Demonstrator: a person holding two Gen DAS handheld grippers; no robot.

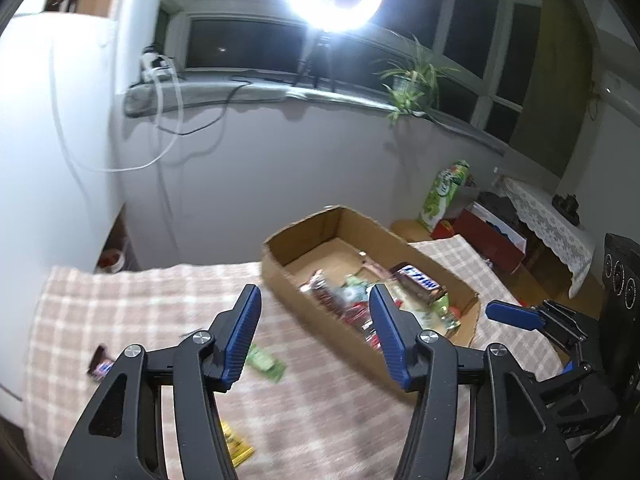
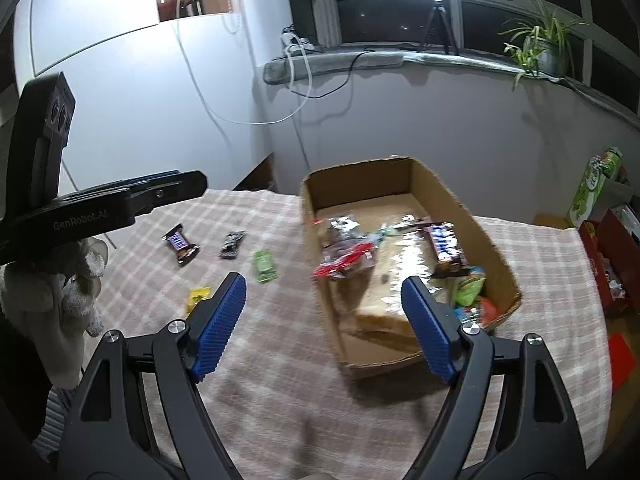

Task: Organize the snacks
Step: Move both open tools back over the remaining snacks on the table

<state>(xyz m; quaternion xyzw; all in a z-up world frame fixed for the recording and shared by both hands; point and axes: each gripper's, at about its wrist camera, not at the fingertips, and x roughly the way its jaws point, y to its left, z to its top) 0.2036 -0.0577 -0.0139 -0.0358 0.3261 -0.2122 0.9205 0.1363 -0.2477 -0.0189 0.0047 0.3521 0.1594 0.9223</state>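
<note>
Left wrist view: the left gripper point(image 1: 314, 304) hangs above the checked tablecloth point(image 1: 160, 300), jaws spread wide and holding nothing. Ahead sits the cardboard box point(image 1: 276, 268), already carrying a jumble of wrappers including a blue-labelled bar point(image 1: 420, 278). Loose on the cloth are a green packet point(image 1: 266, 362), a yellow packet point(image 1: 236, 442) partly hidden behind the gripper frame, and a dark bar point(image 1: 100, 364) near the left edge. The picture is smeared, so an approach made at this pace would likely land off-target and push a flat packet along the cloth rather than pinch it.

Right wrist view: the right gripper point(image 2: 324, 296) is likewise fully open and empty, poised over the near left wall of the box point(image 2: 496, 256). Still outside it lie a brown bar point(image 2: 180, 244), a small dark packet point(image 2: 232, 245), the green packet point(image 2: 265, 266) and the yellow packet point(image 2: 198, 298). The left gripper's body point(image 2: 92, 212) looms over that same patch (a gloved hand beneath it), so two tools reaching there could collide. A low pass might also clip the box rim and shift it.
</note>
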